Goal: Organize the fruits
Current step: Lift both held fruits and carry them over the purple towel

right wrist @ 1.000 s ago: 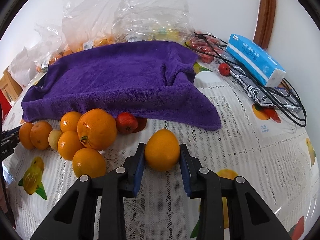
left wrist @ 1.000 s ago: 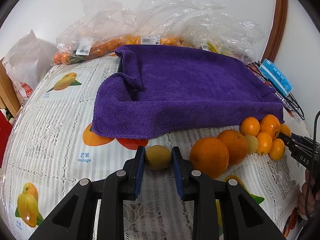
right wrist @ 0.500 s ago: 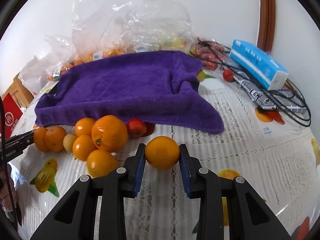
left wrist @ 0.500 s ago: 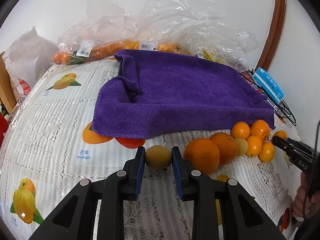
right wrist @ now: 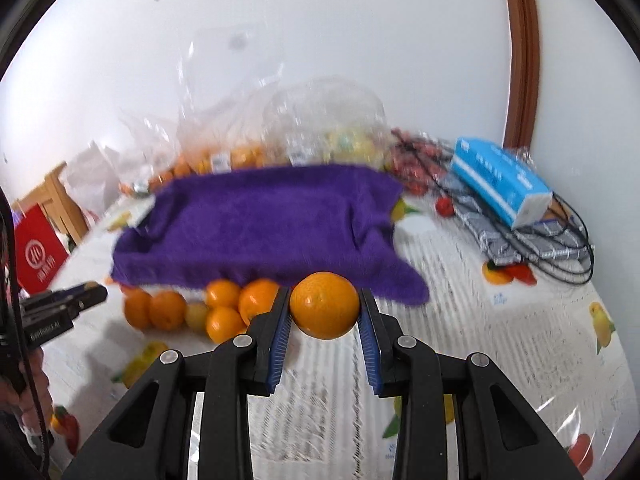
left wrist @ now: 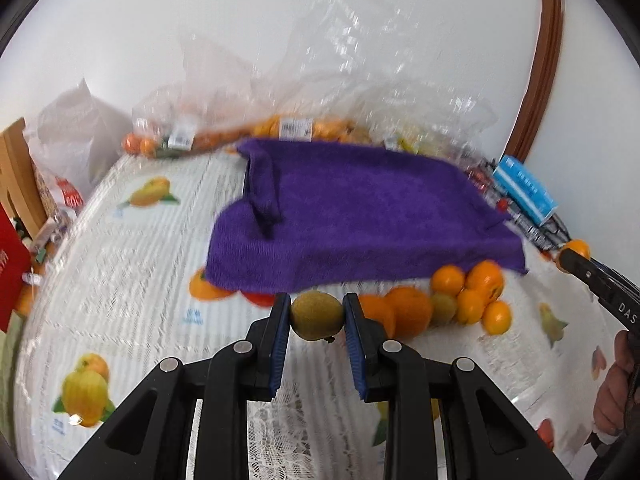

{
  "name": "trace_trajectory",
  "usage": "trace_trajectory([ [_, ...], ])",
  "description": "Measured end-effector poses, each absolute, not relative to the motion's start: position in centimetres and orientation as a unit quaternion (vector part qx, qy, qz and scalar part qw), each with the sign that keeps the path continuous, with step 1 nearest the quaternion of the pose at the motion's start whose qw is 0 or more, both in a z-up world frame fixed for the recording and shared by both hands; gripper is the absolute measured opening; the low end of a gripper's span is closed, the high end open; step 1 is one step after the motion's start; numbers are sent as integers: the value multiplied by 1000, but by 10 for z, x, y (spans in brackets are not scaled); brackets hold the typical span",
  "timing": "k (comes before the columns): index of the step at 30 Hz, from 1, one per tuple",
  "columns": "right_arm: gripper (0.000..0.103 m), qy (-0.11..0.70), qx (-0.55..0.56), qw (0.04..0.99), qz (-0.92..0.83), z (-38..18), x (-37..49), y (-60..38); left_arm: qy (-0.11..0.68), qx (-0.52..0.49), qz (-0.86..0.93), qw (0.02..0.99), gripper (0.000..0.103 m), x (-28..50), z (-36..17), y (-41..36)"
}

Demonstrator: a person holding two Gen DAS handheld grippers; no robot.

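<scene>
Kiwi [left wrist: 317, 315] btwn L jaws; orange [right wrist: 324, 305] btwn R jaws.

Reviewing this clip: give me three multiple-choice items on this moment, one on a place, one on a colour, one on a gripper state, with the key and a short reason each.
1. Where does the loose pile of oranges lie?
A. on top of the towel
B. on the tablecloth at the towel's near edge
C. inside the blue box

2. What colour is the towel?
A. green
B. white
C. purple

3. What is the left gripper doing?
A. shut on a greenish-brown fruit
B. open over the tablecloth
C. shut on the blue box

Key:
1 B, the pile sits on the tablecloth against the towel's front hem.
2 C, the cloth is plainly purple in both views.
3 A, both pads press the greenish-brown fruit; the right gripper likewise clamps an orange.
</scene>
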State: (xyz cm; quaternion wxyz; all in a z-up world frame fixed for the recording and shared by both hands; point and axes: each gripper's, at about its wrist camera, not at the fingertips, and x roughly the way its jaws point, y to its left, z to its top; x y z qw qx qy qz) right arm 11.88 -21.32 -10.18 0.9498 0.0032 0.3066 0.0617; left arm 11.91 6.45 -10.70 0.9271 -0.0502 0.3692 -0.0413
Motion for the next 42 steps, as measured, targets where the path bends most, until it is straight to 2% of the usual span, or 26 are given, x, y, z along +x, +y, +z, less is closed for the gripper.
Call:
trace_trajectory([
  [8,33,260,9,963,74,-62,126,-197,334,-44,-24,941,25,137,-60,57],
  [16,33,235,6,968,89,-42,153,-176,316,-51,-16,947,25,172,-53,49],
  [27,33,220,-14,970,101,-43,202,-162,309,-55,-20,949,25,228,-74,33],
  [36,33,270,9,959,84,-85,238,-185,326,-74,-9,942,25,246,-112,40],
  [42,33,271,-4,961,60,-97,244,-194,329,-74,-1,941,25,250,-117,43],
])
